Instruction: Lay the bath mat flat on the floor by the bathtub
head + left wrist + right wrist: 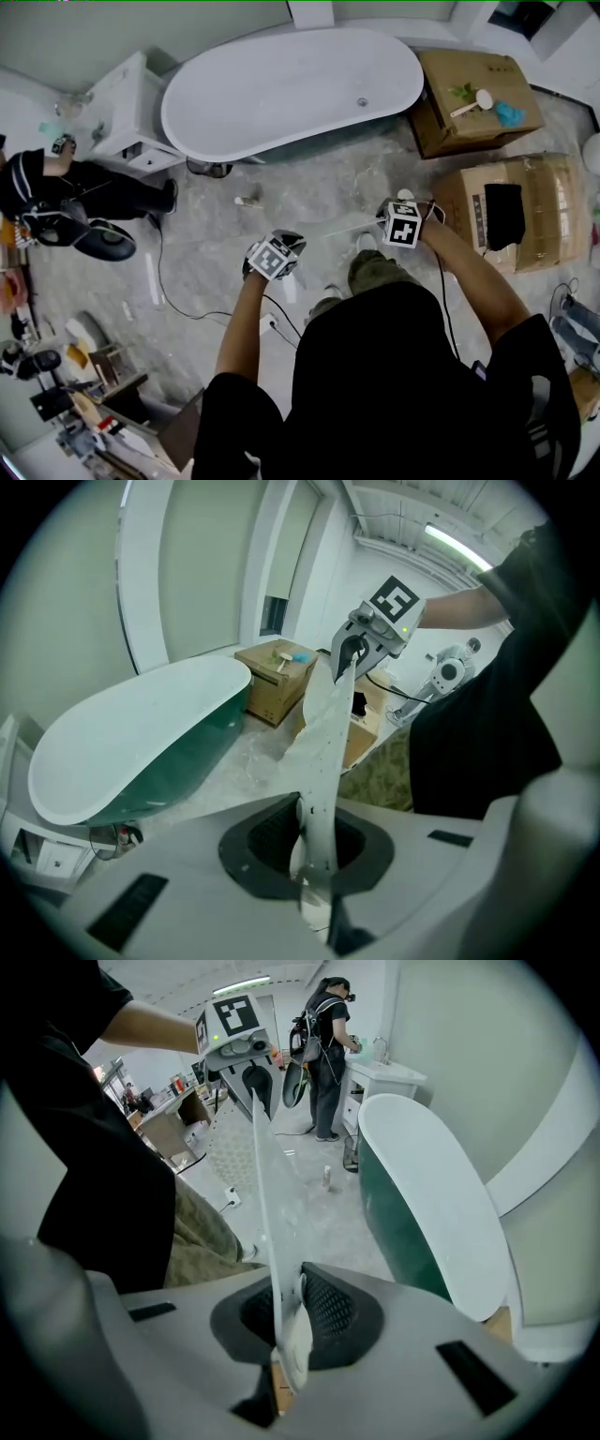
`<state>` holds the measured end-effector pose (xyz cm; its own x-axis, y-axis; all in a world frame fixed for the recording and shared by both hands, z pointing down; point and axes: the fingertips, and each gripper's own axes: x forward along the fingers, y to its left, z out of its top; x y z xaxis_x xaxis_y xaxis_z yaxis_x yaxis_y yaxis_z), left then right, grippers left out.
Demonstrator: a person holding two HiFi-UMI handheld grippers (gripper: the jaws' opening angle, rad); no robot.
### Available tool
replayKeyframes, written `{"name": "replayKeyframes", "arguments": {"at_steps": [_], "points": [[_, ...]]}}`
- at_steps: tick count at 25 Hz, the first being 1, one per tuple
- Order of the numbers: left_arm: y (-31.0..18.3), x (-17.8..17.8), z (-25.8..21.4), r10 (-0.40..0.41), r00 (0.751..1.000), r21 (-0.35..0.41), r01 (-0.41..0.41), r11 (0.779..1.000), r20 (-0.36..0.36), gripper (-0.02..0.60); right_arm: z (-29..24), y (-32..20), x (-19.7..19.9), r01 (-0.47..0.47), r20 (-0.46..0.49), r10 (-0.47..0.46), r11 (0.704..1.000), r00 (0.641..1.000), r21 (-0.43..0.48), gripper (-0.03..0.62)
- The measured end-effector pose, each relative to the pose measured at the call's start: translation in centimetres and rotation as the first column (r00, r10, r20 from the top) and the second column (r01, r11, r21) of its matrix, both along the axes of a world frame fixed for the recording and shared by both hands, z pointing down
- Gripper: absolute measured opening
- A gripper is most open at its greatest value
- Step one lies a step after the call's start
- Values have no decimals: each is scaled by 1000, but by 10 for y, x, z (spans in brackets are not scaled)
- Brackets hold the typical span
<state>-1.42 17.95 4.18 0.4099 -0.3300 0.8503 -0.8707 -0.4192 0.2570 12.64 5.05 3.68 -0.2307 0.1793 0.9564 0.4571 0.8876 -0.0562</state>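
A thin, pale translucent bath mat (323, 733) hangs stretched between my two grippers, above the marbled floor in front of the white bathtub (291, 89). My left gripper (314, 860) is shut on one edge of the mat. My right gripper (281, 1330) is shut on the opposite edge (267, 1213). In the head view the left gripper (275, 255) and right gripper (403, 223) are held apart at about waist height, and the mat shows only as a faint line (337, 228) between them. The tub (431, 1194) lies to the right of the right gripper.
Two cardboard boxes (473, 94) (511, 211) stand right of the tub. A white cabinet (131, 112) stands at its left end, with another person (56, 187) beside it. A small bottle (246, 201) and a cable (169, 291) lie on the floor. Clutter fills the lower left.
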Motion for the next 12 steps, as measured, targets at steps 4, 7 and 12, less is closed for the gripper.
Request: {"name": "replayKeyframes", "arguments": {"at_steps": [4,7,12], "points": [[-23,-7,-3,-2,1000,-1,2,1000,20,25,-1,-22,-5,-49,11,49,998,999,-51,28],[-34,-7,-3,-8,1000,-13,8,1000,21,25,1,-35,-5,-61,12,62,996,998,-71,28],[-52,-13,1,-5,999,-20,7,1000,53,25,8,-48,-11,-54,20,56,991,998,-123,29]]}}
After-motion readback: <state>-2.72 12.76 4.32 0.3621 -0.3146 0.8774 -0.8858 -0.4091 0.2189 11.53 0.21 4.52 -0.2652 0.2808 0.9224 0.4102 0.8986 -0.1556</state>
